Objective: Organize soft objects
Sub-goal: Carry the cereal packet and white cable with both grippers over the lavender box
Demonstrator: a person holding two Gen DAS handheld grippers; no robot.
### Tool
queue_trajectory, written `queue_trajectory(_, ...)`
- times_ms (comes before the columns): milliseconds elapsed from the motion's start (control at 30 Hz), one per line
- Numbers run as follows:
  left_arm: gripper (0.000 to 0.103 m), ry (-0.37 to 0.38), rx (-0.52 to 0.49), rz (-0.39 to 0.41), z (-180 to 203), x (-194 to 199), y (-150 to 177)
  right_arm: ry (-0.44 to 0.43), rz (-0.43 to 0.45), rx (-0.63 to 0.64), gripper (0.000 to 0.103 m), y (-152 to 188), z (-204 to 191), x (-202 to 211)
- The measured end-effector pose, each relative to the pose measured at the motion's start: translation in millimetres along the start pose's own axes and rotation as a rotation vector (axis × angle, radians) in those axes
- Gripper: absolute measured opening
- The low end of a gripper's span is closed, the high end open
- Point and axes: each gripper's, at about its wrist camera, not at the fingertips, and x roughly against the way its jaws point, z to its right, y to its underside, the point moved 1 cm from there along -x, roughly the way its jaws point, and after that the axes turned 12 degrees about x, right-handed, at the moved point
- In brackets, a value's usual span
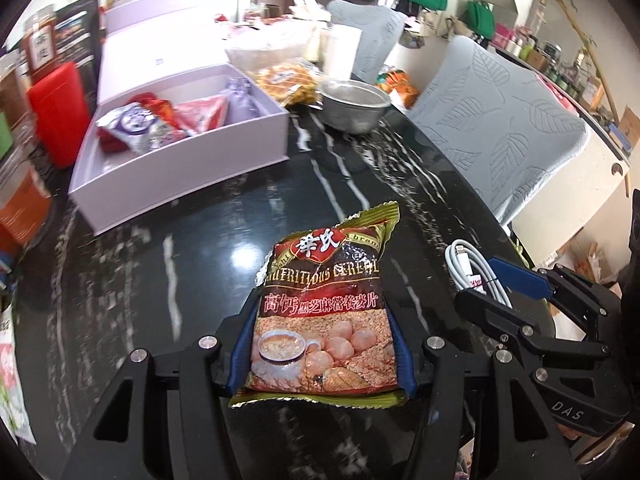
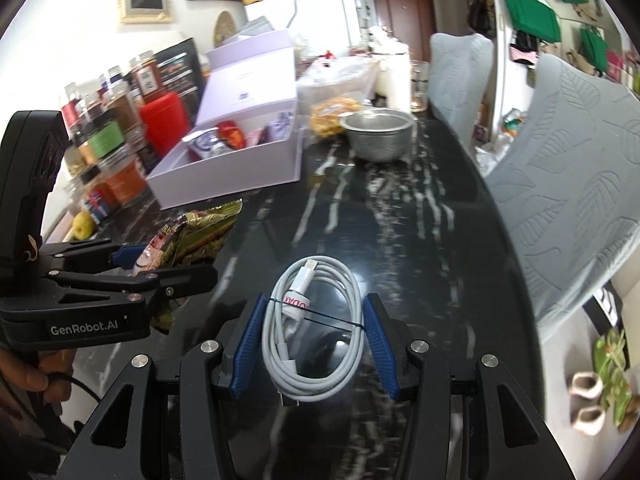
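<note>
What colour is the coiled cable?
White cable, with a white-and-red label; clearest in the right wrist view.

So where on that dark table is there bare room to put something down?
The marble table is bare between the lavender box, the metal bowl and the cereal packet. It is crowded by the jars along the wall.
</note>
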Motion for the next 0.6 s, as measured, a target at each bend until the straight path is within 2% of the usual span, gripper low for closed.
queue_trajectory(600, 0.056, -0.053, 0.108, 0.079, -66, 50, 9, -0.133, 0.004, 0.058, 0.049, -17, -70, -17)
